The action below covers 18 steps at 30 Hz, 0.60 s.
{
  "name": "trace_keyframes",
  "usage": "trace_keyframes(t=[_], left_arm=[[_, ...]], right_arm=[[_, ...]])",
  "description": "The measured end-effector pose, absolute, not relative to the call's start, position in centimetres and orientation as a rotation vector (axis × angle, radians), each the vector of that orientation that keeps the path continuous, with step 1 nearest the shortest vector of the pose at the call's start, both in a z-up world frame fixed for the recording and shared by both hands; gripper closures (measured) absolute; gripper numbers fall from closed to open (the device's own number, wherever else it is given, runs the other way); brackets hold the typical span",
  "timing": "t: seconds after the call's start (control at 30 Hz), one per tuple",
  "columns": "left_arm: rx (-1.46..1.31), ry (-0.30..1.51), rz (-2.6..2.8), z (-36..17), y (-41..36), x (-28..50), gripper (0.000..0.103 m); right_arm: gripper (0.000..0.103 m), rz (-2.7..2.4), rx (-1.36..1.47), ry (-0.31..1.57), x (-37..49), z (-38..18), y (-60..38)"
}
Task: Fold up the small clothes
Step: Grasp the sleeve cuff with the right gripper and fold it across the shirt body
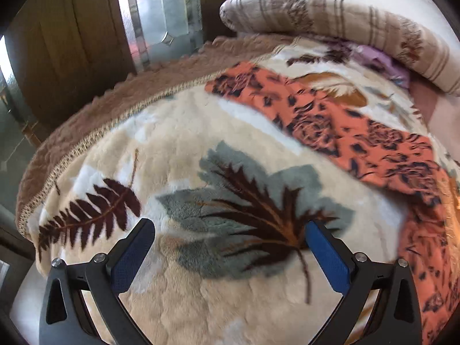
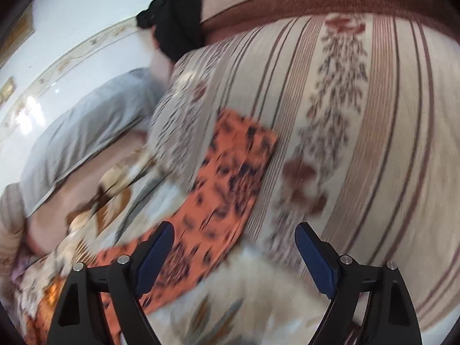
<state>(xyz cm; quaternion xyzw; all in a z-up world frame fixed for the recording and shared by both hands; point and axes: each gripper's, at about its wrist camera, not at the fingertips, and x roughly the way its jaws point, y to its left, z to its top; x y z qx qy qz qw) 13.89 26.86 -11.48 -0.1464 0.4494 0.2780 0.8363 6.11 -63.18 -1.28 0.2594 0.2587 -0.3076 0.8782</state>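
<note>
Both tongs hang wide open, empty: left gripper point(image 1: 230, 237) over the cream leaf-print fleece blanket point(image 1: 184, 149), right gripper point(image 2: 234, 240) above the orange floral cloth point(image 2: 227, 178) lying flat beside the striped quilt point(image 2: 359, 115). Best pinch a corner edge, lift cleanly.

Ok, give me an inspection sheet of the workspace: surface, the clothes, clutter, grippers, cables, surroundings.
Surface: plush leaf-print blanket spread over a bed.
Job's things: orange floral garment lying flat on the blanket; in the right wrist view its far end lies against the striped quilt.
Clutter: rolled striped floral quilt, grey pillow, black cloth, purple fabric tucked under the quilt.
Grippers: left gripper open over the blanket, nothing between the fingers; right gripper open over the garment's edge, not gripping it.
Cables: nothing seen.
Surroundings: wooden door, glossy white wall; both views motion-blurred.
</note>
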Motion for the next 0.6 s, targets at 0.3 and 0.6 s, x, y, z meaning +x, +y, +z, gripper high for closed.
trace_keyframes(t=[0.3, 0.6], left_arm=[[-0.327, 0.935, 0.599, -12.8, 27.4, 13.7, 0.000], [-0.314, 0.937, 0.619, -12.8, 27.3, 14.1, 0.000]], right_arm=[[0.033, -0.816, 0.366, 0.632, 13.9, -2.3, -67.5], [0.095, -0.641, 0.264, 0.593, 17.0, 2.6, -62.0]])
